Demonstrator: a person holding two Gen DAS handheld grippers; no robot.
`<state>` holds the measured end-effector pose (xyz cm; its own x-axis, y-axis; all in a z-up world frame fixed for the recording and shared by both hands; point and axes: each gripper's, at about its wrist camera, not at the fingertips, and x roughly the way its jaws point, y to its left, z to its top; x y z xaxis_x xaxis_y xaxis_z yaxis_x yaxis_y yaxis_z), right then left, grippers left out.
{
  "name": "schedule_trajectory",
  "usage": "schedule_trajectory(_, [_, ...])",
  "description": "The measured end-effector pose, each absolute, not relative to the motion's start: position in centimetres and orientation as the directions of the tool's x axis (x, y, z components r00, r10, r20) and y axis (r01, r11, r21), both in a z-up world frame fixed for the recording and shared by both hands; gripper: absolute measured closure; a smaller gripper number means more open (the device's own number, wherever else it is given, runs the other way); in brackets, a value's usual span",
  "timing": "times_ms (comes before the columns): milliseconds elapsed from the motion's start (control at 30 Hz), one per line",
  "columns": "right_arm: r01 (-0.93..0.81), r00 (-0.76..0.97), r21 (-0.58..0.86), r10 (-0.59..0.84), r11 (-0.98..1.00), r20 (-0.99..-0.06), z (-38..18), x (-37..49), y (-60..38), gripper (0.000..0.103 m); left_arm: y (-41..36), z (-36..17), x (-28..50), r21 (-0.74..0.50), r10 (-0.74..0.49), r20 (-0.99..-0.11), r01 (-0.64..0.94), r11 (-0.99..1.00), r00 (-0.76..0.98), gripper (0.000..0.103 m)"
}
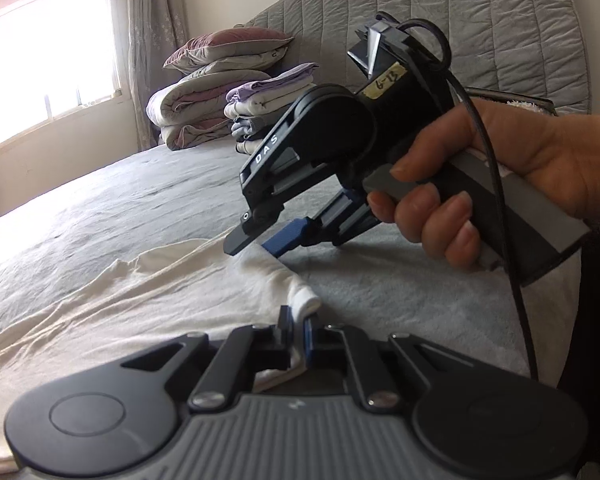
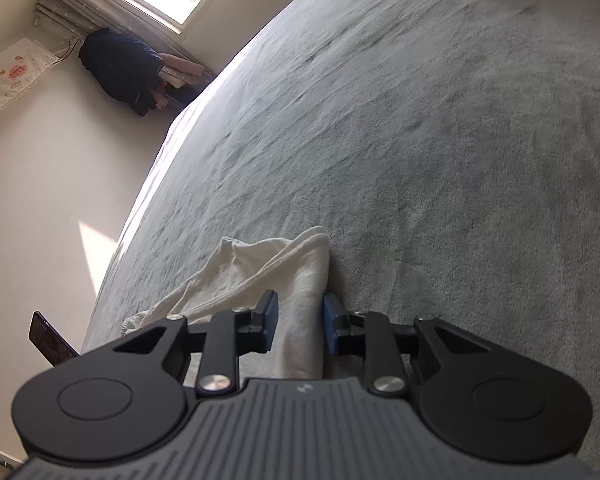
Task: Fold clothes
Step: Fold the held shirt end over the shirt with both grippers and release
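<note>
The white garment (image 1: 100, 280) is spread on the grey bed (image 1: 400, 292) toward nine o'clock; its corner is pinched by the closed left gripper (image 1: 298, 330), and another fold is clamped by the right gripper (image 2: 298, 316), likely for lifting.

Bedroom surroundings, as you see them from both wrist views.

You face a grey bedspread (image 1: 148, 200) backed by a quilted grey headboard (image 1: 480, 28); folded quilts topped by a mauve pillow (image 1: 228, 46) stand beside a stack of folded laundry (image 1: 260, 100). A bright window (image 1: 44, 72) with a curtain (image 1: 152, 20) lights the room; a dark jacket (image 2: 120, 68) hangs below the window; a wall poster (image 2: 16, 72) hangs nearby.
</note>
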<state>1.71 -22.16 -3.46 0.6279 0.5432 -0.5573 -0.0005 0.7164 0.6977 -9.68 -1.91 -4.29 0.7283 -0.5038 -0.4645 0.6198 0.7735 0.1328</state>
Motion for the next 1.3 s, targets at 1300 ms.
schedule_trajectory(1300, [-0.219, 0.480, 0.616, 0.633, 0.757, -0.608, 0.9, 10.8, 3.2, 0.095, 19.8, -3.7, -10.4, -0.618, 0.051, -0.355, -0.275, 0.737, 0.934, 0.099])
